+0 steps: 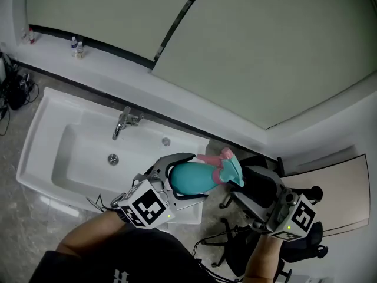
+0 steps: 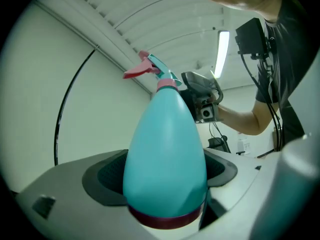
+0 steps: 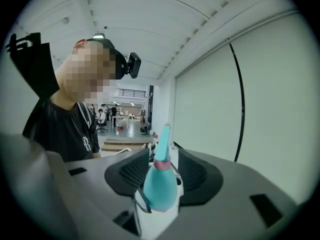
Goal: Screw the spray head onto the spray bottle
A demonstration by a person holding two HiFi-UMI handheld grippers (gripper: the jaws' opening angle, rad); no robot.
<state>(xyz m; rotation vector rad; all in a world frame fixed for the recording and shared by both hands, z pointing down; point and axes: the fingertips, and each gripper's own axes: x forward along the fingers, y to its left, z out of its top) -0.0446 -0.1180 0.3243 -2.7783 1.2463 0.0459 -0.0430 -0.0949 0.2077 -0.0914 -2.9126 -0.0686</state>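
The left tongs (image 2: 165,176) are clamped on the wide lower body of the teal spray bottle (image 2: 165,144). Both pads press its sides, and the bottle lies roughly level out in front of the person. That grip probably serves to stop the body turning while the top is twisted.

The right tongs (image 3: 162,173) stand about half open and grip nothing. In the right gripper view there is a gap on each side of the bottle, which sits in line with the opening, just past the tips. From the head view these tongs (image 1: 252,184) are just beside the spray head (image 1: 231,167), likely lining up for a turn of it.

The spray head is already seated on the neck, at the end of the bottle farthest from the left tongs. Its pink collar (image 2: 167,83) meets the teal shoulder, and the pink trigger (image 2: 136,72) points away from the right tongs.

The threads lie under the collar, so I cannot tell how tight the joint is. The bottle's base is cut off behind the left tongs. The head view alone does not settle whether a right pad brushes the head.

Beyond the left tongs, below, is a white sink (image 1: 41,134) with a tap (image 1: 122,122).
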